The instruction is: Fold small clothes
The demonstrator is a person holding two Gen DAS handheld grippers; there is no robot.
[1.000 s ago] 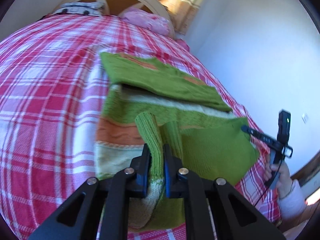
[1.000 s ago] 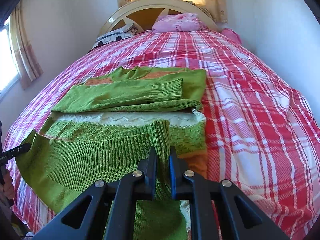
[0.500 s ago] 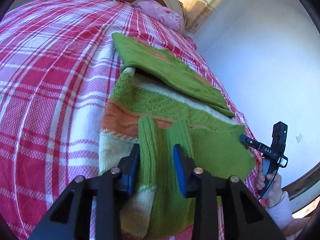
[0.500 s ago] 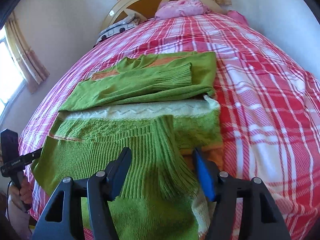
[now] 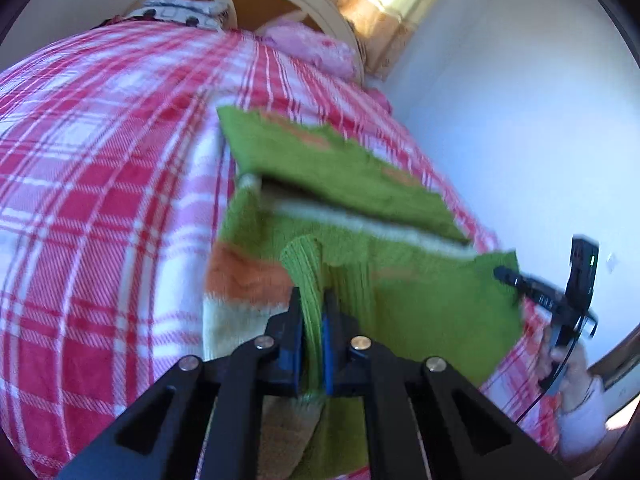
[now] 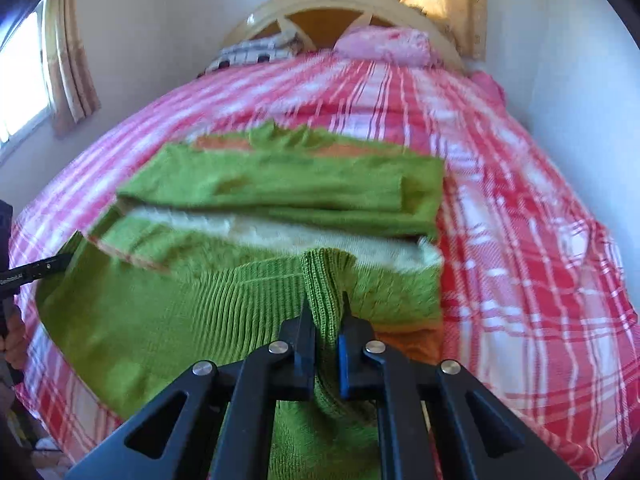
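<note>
Green sweater lies on the bed, sleeves folded. Both claws just closed: left claw and right claw pinch the hem. Next: carry the hem up toward the collar together.

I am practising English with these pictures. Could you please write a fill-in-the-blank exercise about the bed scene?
1. Both grippers are shut on the green ____.
2. The sweater lies on a bedspread checked white and ____.
3. The left gripper and the right gripper each pinch a ____ of knit fabric.
4. The pillow by the headboard is ____.

Missing words: sweater; red; fold; pink
</note>
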